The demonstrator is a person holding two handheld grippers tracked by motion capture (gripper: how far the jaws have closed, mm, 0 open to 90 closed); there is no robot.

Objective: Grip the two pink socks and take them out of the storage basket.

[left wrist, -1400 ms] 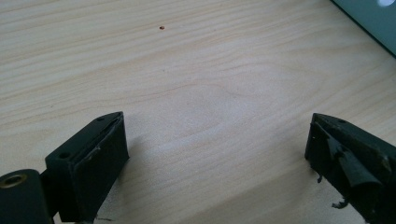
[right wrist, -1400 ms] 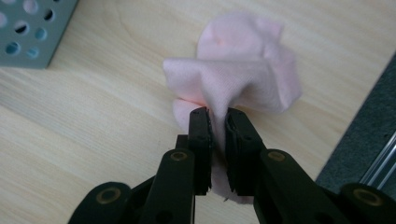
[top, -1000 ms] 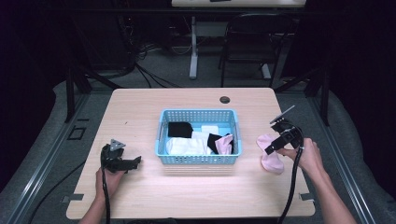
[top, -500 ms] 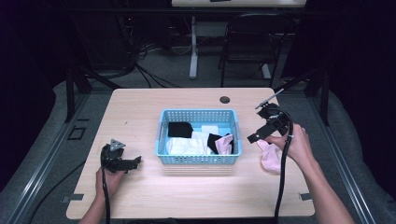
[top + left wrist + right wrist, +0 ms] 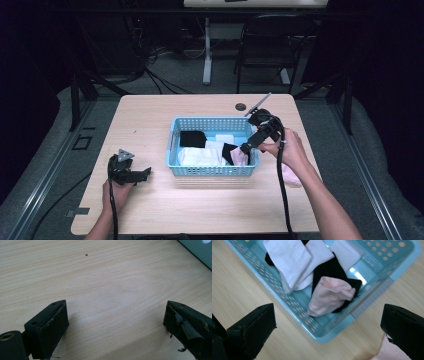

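The basket point(image 5: 214, 170) serves as the landmark, a light blue one near the middle of the wooden table point(image 5: 150, 120).

Well to the left of the basket, the left gripper point(image 5: 145, 173) rests low over bare table, held in the person's left hand point(image 5: 116, 189). In the left gripper view its jaws stand wide apart with nothing but wood grain between them.

Inside the basket lie several pieces of cloth: a black sock point(image 5: 192, 138) toward the back left, white socks point(image 5: 200, 156) along the front, and a pink sock point(image 5: 329, 296) in the front right corner, lying partly on another black piece.

Over that right corner of the basket hangs the right gripper point(image 5: 244, 148), tilted downward in the person's right hand point(image 5: 290, 150). Its jaws have just been opening and now stand fully apart, holding nothing; in the right gripper view the pink sock and the basket corner lie below the gap between them.

To the right of the basket, a second pink piece point(image 5: 291, 176), probably another sock, lies on the table, partly hidden by the right forearm.
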